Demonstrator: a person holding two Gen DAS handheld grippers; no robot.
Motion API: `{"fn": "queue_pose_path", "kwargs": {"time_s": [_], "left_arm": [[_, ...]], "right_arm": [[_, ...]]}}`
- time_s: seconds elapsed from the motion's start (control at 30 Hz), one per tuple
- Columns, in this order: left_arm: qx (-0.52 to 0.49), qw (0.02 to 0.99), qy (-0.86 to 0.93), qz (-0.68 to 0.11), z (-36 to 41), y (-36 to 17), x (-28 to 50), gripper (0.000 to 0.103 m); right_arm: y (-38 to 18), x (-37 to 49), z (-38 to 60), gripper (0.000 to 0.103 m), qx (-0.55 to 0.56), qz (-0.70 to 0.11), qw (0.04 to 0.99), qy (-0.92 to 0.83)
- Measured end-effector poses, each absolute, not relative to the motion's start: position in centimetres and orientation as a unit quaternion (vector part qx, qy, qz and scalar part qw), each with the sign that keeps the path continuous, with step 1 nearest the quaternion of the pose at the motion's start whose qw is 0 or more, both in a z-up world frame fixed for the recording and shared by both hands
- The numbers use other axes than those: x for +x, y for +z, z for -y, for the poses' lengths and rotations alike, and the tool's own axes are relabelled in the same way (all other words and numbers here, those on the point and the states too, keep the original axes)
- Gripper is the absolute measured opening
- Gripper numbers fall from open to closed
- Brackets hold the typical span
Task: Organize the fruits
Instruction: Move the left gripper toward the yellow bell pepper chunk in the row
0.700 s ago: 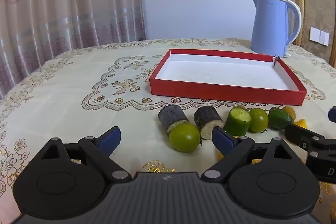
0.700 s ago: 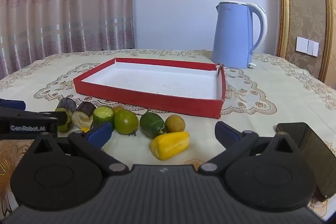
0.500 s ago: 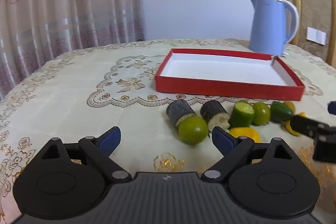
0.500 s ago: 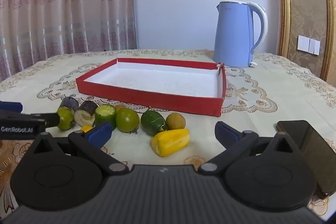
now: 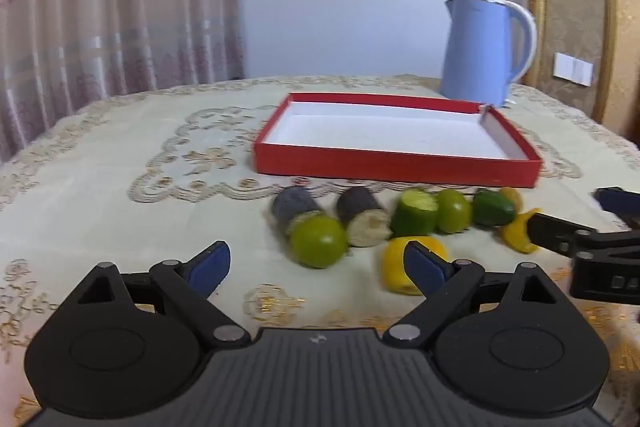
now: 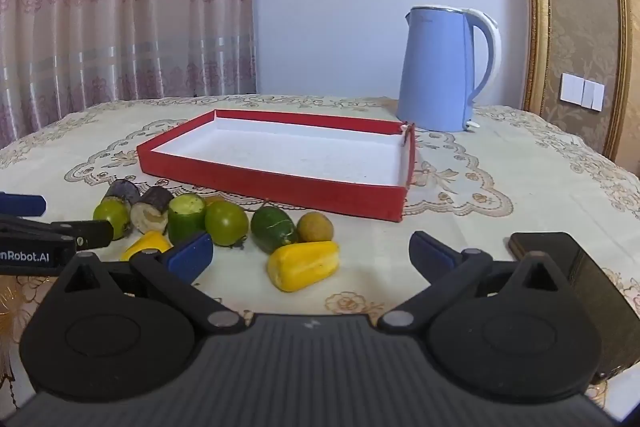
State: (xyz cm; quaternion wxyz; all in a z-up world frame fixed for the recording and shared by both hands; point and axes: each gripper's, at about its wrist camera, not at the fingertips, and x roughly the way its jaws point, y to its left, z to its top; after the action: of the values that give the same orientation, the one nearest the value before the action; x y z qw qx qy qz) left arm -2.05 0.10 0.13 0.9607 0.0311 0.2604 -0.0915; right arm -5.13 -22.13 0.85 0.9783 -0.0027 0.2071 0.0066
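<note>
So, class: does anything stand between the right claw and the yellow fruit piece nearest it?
Nothing visible does. The right claw is open, the yellow fruit piece lies between its fingers, and only bare tablecloth surrounds it.

Black left gripper [image 5: 316,265] (blue-padded jaws)

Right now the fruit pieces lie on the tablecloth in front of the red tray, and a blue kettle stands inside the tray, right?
Not quite. The blue kettle stands on the tablecloth behind the red tray, not inside it; the tray is empty. The right wrist view shows this. The fruit pieces do lie in front of the tray.
</note>
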Motion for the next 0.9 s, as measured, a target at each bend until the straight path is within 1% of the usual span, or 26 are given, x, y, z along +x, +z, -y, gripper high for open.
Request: {"fn": "queue_pose_path", "kwargs": {"time_s": [0.2, 0.37, 0.4, 0.43, 0.47, 0.5, 0.57, 0.8, 0.87, 0.9], "left_arm": [[0.073, 0.962, -0.115, -0.235, 2.2, -0.2, -3.0, 0.094], [0.073, 0.959, -0.120, -0.247, 3.3, -0.8, -2.3, 0.094], [0.071, 0.957, -0.123, -0.251, 3.3, -0.9, -2.2, 0.090], [0.070, 0.955, -0.129, -0.257, 3.4, -1.1, -2.2, 0.079], [0.070, 0.952, -0.133, -0.265, 3.8, -1.2, -2.0, 0.073], [0.070, 0.950, -0.136, -0.273, 4.1, -1.3, -1.9, 0.064], [0.069, 0.945, -0.144, -0.285, 4.5, -1.7, -1.6, 0.063], [0.076, 0.949, -0.132, -0.277, 4.8, -1.7, -1.7, 0.064], [0.078, 0.948, -0.128, -0.281, 4.9, -1.7, -1.5, 0.067], [0.077, 0.948, -0.126, -0.283, 5.0, -1.7, -1.5, 0.071]], "right_arm": [[0.6, -5.1, 22.6, 0.103, -0.013, -0.208, 0.978, -0.007], [0.4, -5.2, 22.8, 0.103, -0.040, -0.203, 0.978, -0.026], [0.4, -5.1, 22.9, 0.103, -0.045, -0.202, 0.978, -0.029], [0.5, -5.2, 22.9, 0.103, -0.047, -0.200, 0.978, -0.030], [0.5, -5.2, 23.1, 0.103, -0.046, -0.199, 0.978, -0.032], [0.6, -5.3, 23.3, 0.103, -0.042, -0.199, 0.979, -0.034], [0.7, -5.3, 23.7, 0.103, -0.038, -0.197, 0.979, -0.036], [0.4, -5.1, 24.3, 0.103, -0.034, -0.199, 0.978, -0.042], [0.3, -5.0, 24.4, 0.103, -0.030, -0.202, 0.978, -0.039], [0.3, -5.0, 24.5, 0.103, -0.027, -0.202, 0.978, -0.038]]}}
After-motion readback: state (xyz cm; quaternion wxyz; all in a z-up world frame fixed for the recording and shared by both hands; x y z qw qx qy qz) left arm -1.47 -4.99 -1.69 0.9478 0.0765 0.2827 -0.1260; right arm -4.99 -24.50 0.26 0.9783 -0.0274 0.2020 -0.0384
